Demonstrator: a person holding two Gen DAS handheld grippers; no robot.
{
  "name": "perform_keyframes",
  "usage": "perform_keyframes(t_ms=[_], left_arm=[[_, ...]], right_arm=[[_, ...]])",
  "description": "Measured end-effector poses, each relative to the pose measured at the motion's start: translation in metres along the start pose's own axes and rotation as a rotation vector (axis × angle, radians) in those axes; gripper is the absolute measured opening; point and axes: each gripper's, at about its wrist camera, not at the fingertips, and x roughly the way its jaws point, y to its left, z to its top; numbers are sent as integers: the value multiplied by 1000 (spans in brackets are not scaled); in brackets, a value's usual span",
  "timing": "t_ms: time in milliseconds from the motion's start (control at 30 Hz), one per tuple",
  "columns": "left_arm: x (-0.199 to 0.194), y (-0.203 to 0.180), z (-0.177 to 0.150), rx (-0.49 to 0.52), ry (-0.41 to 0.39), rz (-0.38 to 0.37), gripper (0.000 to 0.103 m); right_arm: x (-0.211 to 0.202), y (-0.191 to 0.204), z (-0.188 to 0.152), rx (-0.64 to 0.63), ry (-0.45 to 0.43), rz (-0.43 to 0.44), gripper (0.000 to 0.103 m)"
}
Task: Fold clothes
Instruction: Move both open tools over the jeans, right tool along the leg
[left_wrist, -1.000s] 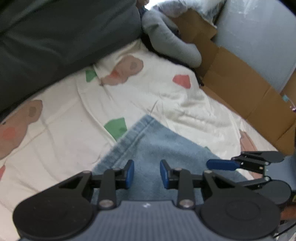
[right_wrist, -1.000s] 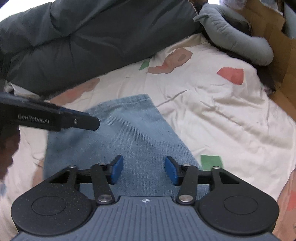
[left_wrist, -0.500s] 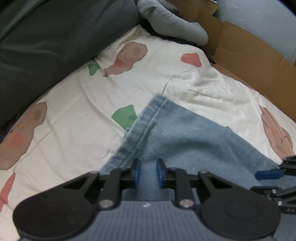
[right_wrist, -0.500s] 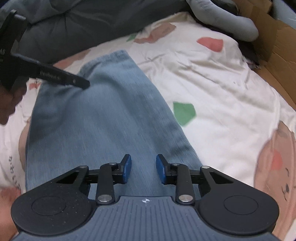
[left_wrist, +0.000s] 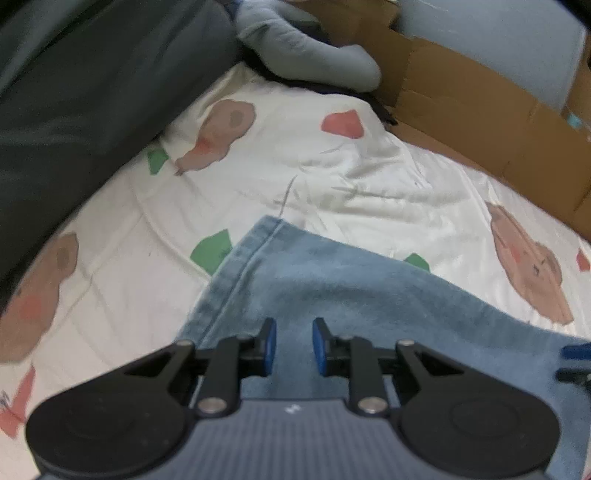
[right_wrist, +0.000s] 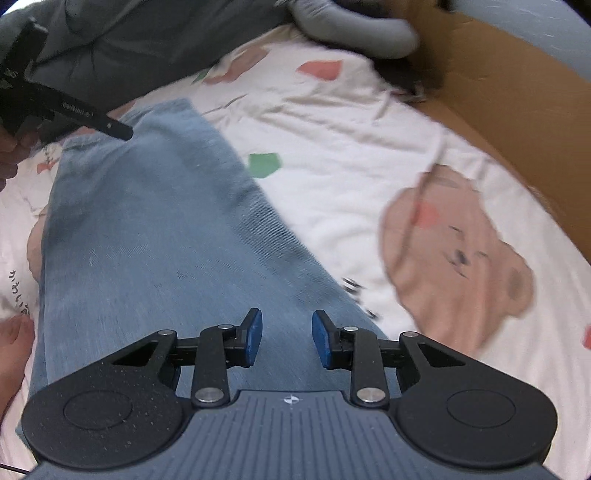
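- Lying flat on a white bedsheet (left_wrist: 369, 173) printed with bears and coloured patches, the blue jeans (right_wrist: 155, 236) stretch from the near edge of both views up toward a stitched hem.
- The left gripper (left_wrist: 290, 345) hangs over the denim near that hem, its blue pads parted by a narrow gap; nothing shows pinched between them, though whether the tips touch the cloth is hard to tell.
- The right gripper (right_wrist: 286, 341) hangs over the jeans close to their right edge, its pads a little wider apart, with only flat denim seen through the gap.
- A dark grey quilt (left_wrist: 92, 85) is heaped along the far left of the bed.
- A grey pillow (right_wrist: 354, 26) lies at the far end, beside brown cardboard (left_wrist: 480, 110) lining the right side.
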Motion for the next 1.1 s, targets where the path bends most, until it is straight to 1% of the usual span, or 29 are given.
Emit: perform_keyframes(t_ms=[133,233,300,400,500,600,633,667,833,1000,1100], left_arm=[[3,-7,5,64,32,-15,24],[7,-7,6,80,68,4,24],[10,-8,9,88,67,9,24],[18,-15,9,107,56,4,24],[24,-19,7,89,36,1,25],[29,-12,5,33,19,-14,25],[30,-10,4,11,14,-21,25],[32,-8,3,-3,11,-26,25],[34,-11,2,34,11,-15,25],[35,-8,3,-1,15,-19,25],[36,-9,3,2,19,-16,24]], right_arm=[[-18,-13,-21,37,-32,-18,36],[-24,-16,-36,45,-43,-18,36],[-25,-22,-43,63,-54,-3,36],[-24,-31,-49,52,-74,-14,36],[-25,-41,-55,64,-68,-21,36],[-29,-50,-64,66,-61,-34,35],[-29,-52,-67,68,-56,-38,33],[-30,-55,-70,71,-51,-42,29],[-35,-55,-77,58,-48,-66,29],[-39,-57,-85,106,-50,-94,28],[-40,-57,-88,134,-46,-112,28]])
